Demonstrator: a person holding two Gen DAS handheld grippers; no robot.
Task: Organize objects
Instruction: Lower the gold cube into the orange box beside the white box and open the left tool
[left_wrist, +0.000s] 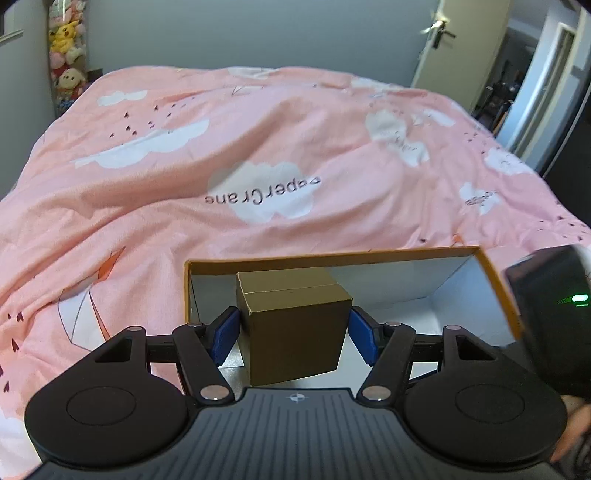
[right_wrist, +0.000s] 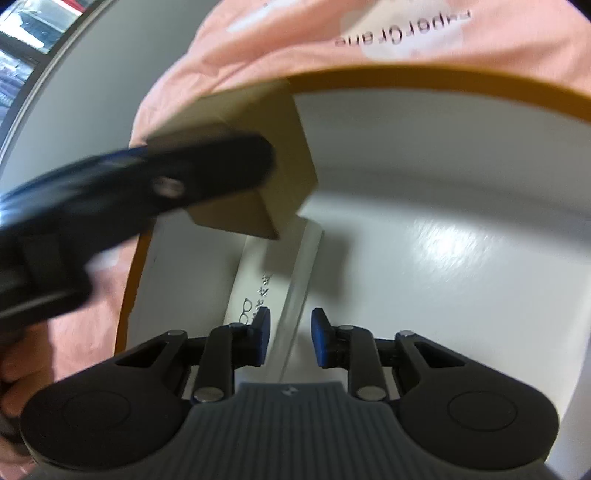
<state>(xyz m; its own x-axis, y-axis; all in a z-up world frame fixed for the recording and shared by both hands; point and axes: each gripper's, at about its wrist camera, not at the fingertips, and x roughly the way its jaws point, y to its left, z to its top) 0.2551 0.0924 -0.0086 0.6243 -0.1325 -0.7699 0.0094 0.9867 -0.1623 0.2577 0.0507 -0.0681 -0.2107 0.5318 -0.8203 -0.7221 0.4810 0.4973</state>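
In the left wrist view my left gripper (left_wrist: 293, 326) is shut on a brown cardboard cube (left_wrist: 295, 325), blue pads pressing its two sides. It hangs tilted over the left end of an open box with an orange rim (left_wrist: 332, 257) and a white inside. The right wrist view shows the same cube (right_wrist: 284, 158) above that box's orange rim (right_wrist: 443, 83), with a blurred black finger (right_wrist: 207, 173) of the left gripper on it. My right gripper (right_wrist: 291, 334) hovers inside the box, its jaws narrowly apart and touching nothing. Below it lies a flat white case (right_wrist: 255, 280) printed with a glasses logo.
The orange-rimmed box rests on a bed with a pink cloud-print duvet (left_wrist: 221, 147). Plush toys (left_wrist: 66, 48) are stacked at the far left wall and a door (left_wrist: 461, 44) stands open at the far right. The black body of the other hand-held device (left_wrist: 546, 314) is at the box's right end.
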